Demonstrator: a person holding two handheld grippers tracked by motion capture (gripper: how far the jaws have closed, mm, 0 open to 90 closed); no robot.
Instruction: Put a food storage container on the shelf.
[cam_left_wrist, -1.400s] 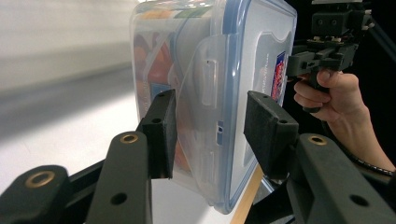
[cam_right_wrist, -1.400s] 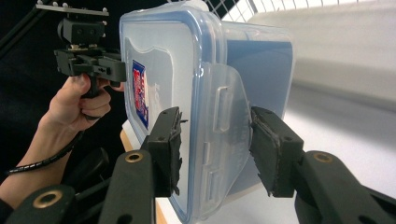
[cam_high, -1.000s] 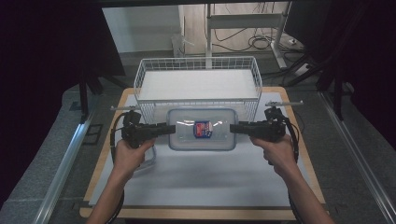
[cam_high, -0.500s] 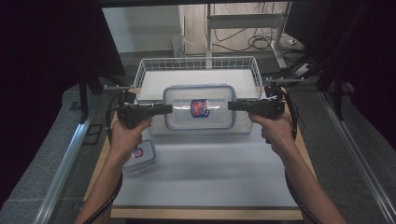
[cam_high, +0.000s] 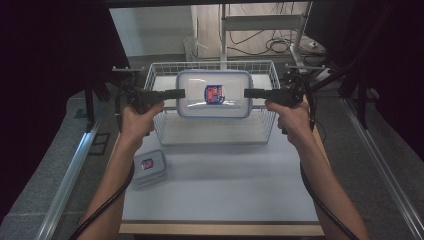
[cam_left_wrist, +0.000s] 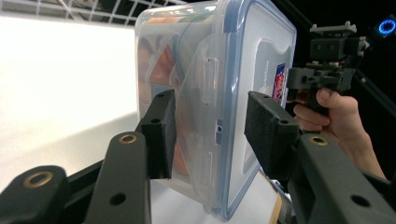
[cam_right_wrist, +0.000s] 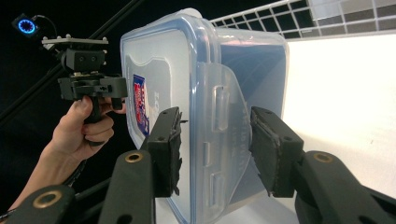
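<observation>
A large clear plastic container (cam_high: 214, 93) with a blue-rimmed lid and a red-and-blue label hangs level in the air above the white wire basket (cam_high: 159, 75). My left gripper (cam_high: 180, 93) is shut on its left end and my right gripper (cam_high: 248, 93) on its right end. In the left gripper view the jaws (cam_left_wrist: 208, 126) clamp the container (cam_left_wrist: 205, 70) at its latch flap, across base and lid. The right gripper view shows the same hold (cam_right_wrist: 215, 144) on the container (cam_right_wrist: 163, 74), with the other hand beyond.
A small lidded container (cam_high: 149, 165) with the same label lies on the white mat (cam_high: 225, 185) at the left, near the person's left forearm. The basket stands at the table's far edge. Metal rails run along both sides of the table.
Both grippers have carried the large container up off the mat and forward, from in front of the basket to above it. The small container stays put.
</observation>
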